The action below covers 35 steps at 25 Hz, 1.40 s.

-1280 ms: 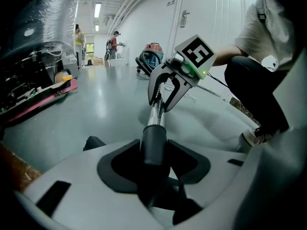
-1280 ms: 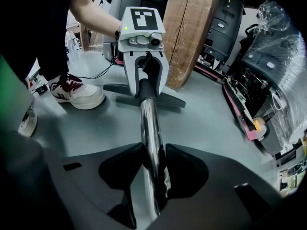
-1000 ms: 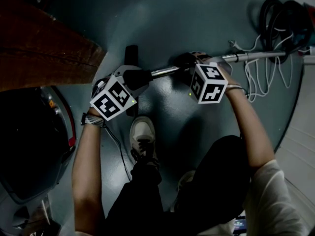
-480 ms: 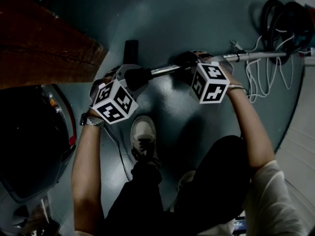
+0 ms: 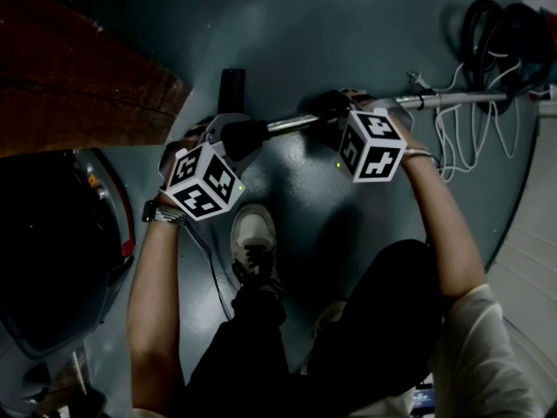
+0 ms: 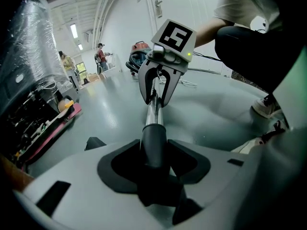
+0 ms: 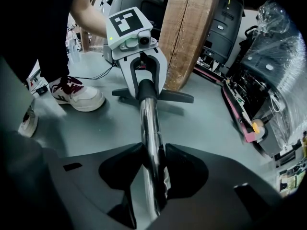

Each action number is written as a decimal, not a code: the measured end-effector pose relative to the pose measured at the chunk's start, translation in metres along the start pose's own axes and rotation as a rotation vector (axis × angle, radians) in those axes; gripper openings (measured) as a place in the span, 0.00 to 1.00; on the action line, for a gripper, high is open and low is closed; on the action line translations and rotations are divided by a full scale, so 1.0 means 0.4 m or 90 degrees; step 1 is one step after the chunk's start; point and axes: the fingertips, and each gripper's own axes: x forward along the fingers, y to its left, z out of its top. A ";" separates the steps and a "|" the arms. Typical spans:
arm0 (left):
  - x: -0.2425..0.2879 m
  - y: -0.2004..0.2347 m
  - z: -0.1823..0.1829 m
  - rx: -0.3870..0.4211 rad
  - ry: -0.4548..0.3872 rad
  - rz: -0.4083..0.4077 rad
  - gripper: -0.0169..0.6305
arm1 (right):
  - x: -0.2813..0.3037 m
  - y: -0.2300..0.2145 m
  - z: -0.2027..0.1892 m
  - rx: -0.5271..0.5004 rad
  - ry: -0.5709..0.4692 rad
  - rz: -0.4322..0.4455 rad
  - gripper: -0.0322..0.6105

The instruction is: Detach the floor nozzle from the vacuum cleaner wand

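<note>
Down at the person's feet, one pale shoe is planted on the grey floor, and just past its toe both tools are on the vacuum. The left gripper has its fingers clamped round the black neck at the end of the tube, pads pressing it from either side. The right gripper is just along from it, fingers closed on the bare chrome of the wand, the shiny tube squeezed tight between the pads. The two grippers face each other along the tube, a short stretch of chrome showing between them. Now the floor nozzle: it lies flat and dark on the floor right beyond the left gripper, and the neck is joined to the wand, no gap showing. Further out, the wand runs off toward the floor's far right, over a loose white cable, to a coiled black hose. A big wooden slab sits off to the far left.
</note>
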 end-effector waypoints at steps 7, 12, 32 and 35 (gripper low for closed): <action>-0.002 -0.006 -0.003 -0.050 -0.011 -0.030 0.31 | 0.002 0.007 0.003 -0.001 -0.002 0.009 0.30; -0.006 -0.005 -0.003 -0.095 -0.033 -0.045 0.31 | 0.003 0.007 0.004 -0.001 -0.003 0.011 0.30; -0.002 -0.004 -0.009 0.036 0.030 0.040 0.31 | 0.014 0.009 -0.026 -0.010 0.027 0.014 0.30; -0.004 -0.003 -0.010 0.030 0.034 0.036 0.31 | 0.008 0.006 -0.003 -0.005 0.010 0.013 0.30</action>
